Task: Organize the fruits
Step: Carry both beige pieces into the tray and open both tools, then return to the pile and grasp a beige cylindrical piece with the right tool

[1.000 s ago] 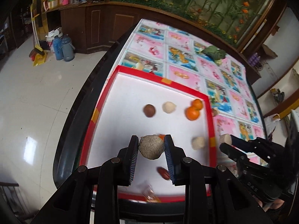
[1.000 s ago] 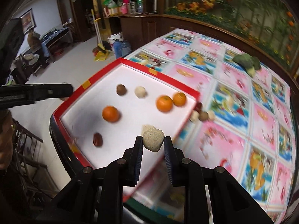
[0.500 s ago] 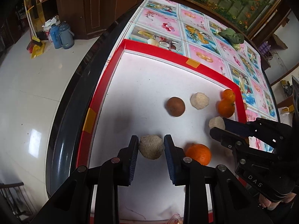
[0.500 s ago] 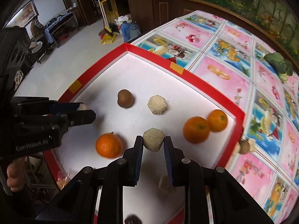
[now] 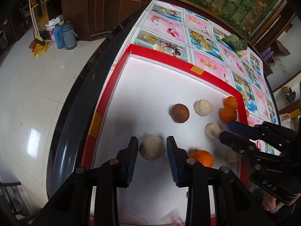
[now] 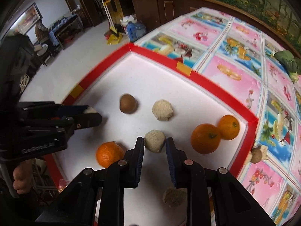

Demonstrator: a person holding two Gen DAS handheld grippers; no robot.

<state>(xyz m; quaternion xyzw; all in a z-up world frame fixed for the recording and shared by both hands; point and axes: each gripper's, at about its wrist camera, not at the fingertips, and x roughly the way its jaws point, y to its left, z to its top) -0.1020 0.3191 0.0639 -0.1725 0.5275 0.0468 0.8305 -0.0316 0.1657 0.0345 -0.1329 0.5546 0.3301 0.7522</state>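
Over the red-rimmed tray point(image 5: 195, 65), both grippers' fingers each pinch a beige fruit: left gripper point(image 5: 152, 149), right gripper point(image 6: 155, 144).

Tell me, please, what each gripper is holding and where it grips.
Each holds a beige fruit by its sides: left gripper its beige fruit, right gripper another.

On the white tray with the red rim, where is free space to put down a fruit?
The far-left part of the white tray is bare, between the red rim and the brown round fruit. The right side is crowded: beige rough balls and oranges near the right gripper.
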